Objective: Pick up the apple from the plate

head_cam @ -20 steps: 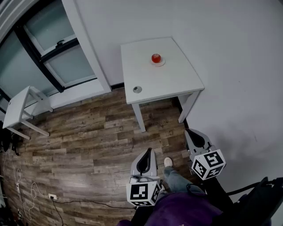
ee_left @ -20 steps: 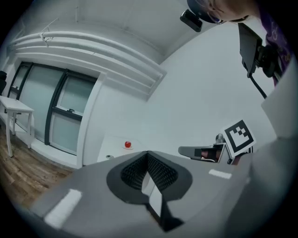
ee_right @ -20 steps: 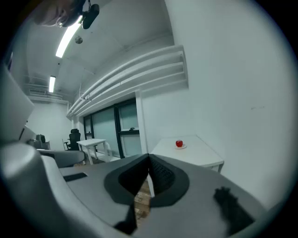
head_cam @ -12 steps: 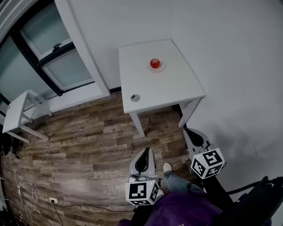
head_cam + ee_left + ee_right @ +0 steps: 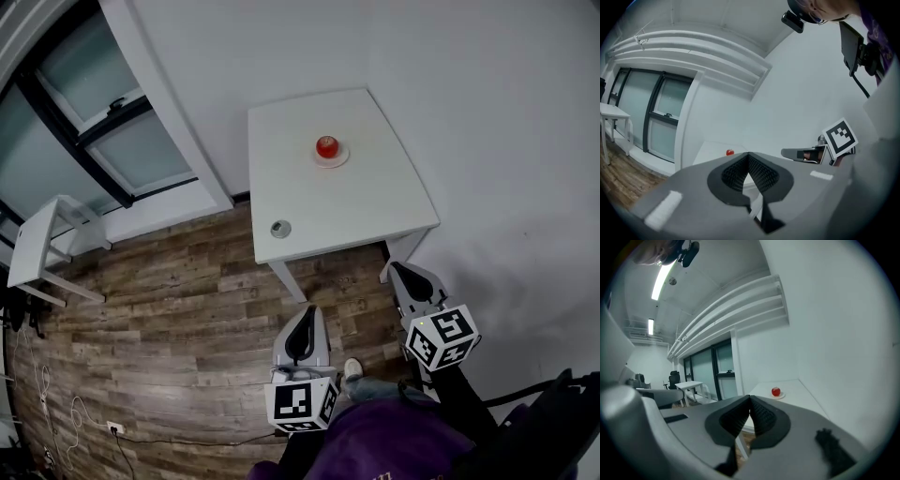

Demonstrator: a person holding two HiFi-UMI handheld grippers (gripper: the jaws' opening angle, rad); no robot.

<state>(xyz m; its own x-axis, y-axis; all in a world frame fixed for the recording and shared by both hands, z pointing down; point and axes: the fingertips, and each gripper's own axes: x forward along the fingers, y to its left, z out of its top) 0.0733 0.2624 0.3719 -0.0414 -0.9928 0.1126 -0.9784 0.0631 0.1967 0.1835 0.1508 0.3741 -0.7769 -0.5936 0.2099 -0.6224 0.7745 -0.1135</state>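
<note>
A red apple (image 5: 326, 146) rests on a small white plate (image 5: 335, 160) toward the far side of a white square table (image 5: 366, 211). The right gripper view shows the apple (image 5: 776, 391) on its plate (image 5: 780, 396) well ahead; in the left gripper view the apple (image 5: 729, 152) is a small red dot on the table. My left gripper (image 5: 305, 330) hovers over the wooden floor short of the table, jaws shut and empty. My right gripper (image 5: 407, 277) is at the table's near right corner, also shut on nothing.
A small round grey object (image 5: 279, 228) lies near the table's near left edge. A white wall runs behind and right of the table. Windows (image 5: 103, 122) and a second white table (image 5: 37, 246) stand to the left. Cables (image 5: 56, 412) trail on the wooden floor.
The view has moved toward the table: table and apple sit lower in the head view, and both grippers are closer to the table's near edge. Both stay shut.
</note>
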